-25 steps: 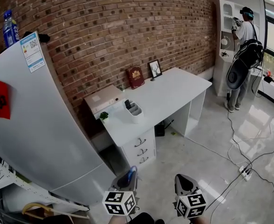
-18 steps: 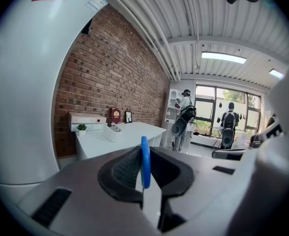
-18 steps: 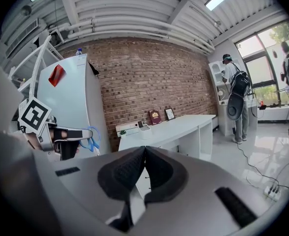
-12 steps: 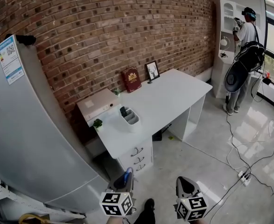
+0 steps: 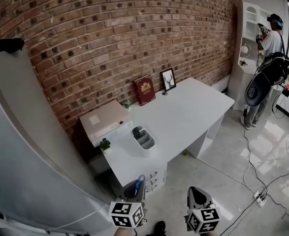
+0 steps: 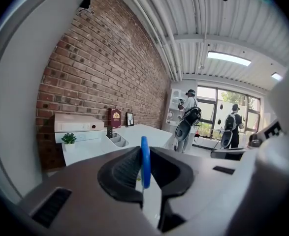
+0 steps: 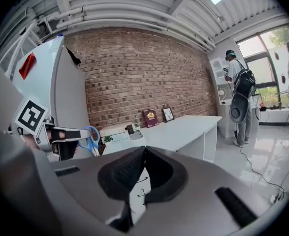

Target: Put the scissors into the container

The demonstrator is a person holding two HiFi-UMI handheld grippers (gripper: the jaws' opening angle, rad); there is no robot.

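Since a second ago the white desk (image 5: 183, 109) has been brought nearer and more to the middle of the head view, and the big white fridge (image 5: 31, 146) has been pushed off to the left edge. The scissors (image 6: 144, 157) are held in the left gripper (image 6: 144, 177). Its jaws are squeezed shut on them, and the blue handle is left sticking up. It seems they are gripped tight so that they are not dropped on the way. The right gripper (image 7: 143, 166) is closed too, and nothing is held in it. Both grippers are kept low, well apart from the desk. The container (image 5: 145, 140) is set near the left end of the desk, where it can be reached from the front. The scissors have not yet been put in it.
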